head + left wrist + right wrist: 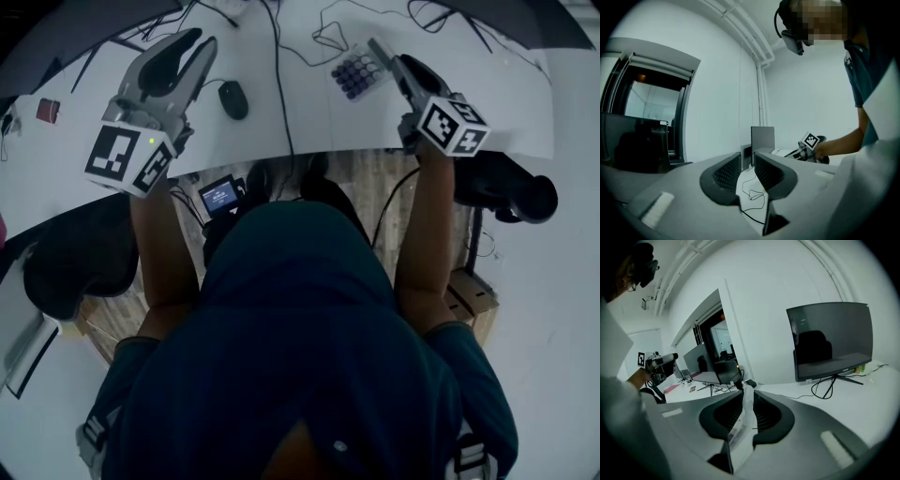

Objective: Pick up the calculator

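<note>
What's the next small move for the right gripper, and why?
Probably raise the right gripper slowly, straight up, holding its jaws closed. In its own view they pinch the calculator edge-on, so the grasp looks made; the head view does not show whether it is clear of the table.

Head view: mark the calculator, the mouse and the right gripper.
calculator (354,73), head view, on its purple keys.
mouse (233,99), head view, middle of its back.
right gripper (380,54), head view, between its fingertips, at the calculator's edge.
</note>
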{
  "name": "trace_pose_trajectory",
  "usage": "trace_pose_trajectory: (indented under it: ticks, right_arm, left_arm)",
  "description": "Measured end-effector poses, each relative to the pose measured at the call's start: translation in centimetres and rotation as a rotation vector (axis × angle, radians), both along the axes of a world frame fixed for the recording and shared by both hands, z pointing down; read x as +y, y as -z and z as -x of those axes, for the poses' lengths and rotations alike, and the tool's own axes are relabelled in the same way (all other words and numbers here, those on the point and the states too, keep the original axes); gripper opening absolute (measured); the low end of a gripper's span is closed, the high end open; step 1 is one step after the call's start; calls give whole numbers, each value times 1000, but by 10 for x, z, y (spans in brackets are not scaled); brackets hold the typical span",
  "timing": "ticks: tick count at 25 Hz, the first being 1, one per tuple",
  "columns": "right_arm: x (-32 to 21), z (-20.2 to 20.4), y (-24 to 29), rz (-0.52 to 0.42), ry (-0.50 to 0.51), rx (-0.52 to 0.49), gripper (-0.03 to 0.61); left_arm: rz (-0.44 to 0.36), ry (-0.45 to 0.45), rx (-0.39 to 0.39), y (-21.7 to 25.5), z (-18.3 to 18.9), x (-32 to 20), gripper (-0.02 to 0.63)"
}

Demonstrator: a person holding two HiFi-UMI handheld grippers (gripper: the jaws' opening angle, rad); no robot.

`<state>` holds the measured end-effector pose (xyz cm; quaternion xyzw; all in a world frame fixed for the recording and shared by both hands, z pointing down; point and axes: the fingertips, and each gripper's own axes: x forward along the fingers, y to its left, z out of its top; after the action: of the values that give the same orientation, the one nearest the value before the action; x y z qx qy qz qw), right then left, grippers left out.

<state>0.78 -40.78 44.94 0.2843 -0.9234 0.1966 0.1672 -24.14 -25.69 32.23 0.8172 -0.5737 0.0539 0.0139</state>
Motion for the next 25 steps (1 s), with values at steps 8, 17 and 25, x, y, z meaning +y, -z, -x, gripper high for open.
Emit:
trace_pose_trajectory:
  ticks: [8,17,25]
  right_arm:
    - [12,-9,59,-108,-42,-28,78]
    - [24,-16,119,-219,-89,-54,78]
    - [37,-26,157,-273,-96,-77,78]
  left_arm:
    - [-33,-37,1,14,-4,11,86]
    - [-63,-79,8,21,-9,14,85]
    - [-76,-97,11,30,-21,16,85]
